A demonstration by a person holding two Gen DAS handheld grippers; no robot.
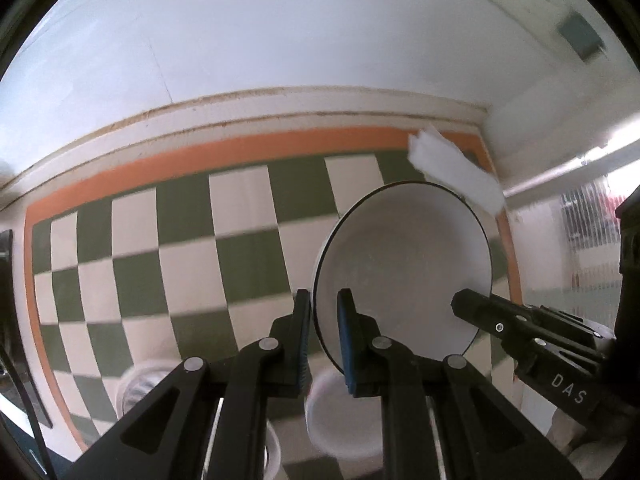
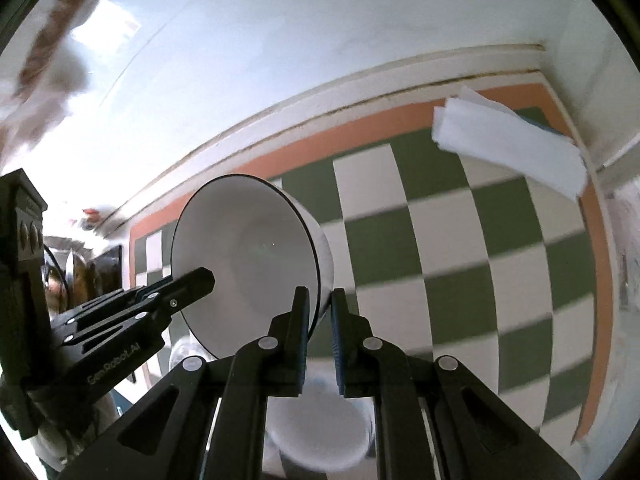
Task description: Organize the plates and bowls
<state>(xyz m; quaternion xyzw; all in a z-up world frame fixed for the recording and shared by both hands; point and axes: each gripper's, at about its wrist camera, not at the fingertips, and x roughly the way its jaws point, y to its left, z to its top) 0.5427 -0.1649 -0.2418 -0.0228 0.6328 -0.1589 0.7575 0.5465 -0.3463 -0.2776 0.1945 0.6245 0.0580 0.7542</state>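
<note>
A white bowl with a thin dark rim (image 1: 400, 264) is held tilted in the air above a green-and-cream checkered cloth (image 1: 160, 264). My left gripper (image 1: 324, 300) is shut on its left rim. My right gripper (image 2: 320, 300) is shut on the opposite rim of the same bowl (image 2: 248, 256). Each gripper shows in the other's view: the right one (image 1: 532, 340) at the bowl's right edge, the left one (image 2: 132, 312) at its left edge. Another white bowl (image 1: 344, 420) sits blurred below the fingers; it also shows in the right wrist view (image 2: 320, 436).
A folded white cloth (image 1: 456, 172) lies at the far right corner of the checkered cloth, near the orange border (image 1: 280, 144). A white wall (image 1: 280, 40) rises behind. A ribbed round dish (image 1: 140, 392) sits at the lower left. Blurred clutter (image 2: 80, 264) lies far left.
</note>
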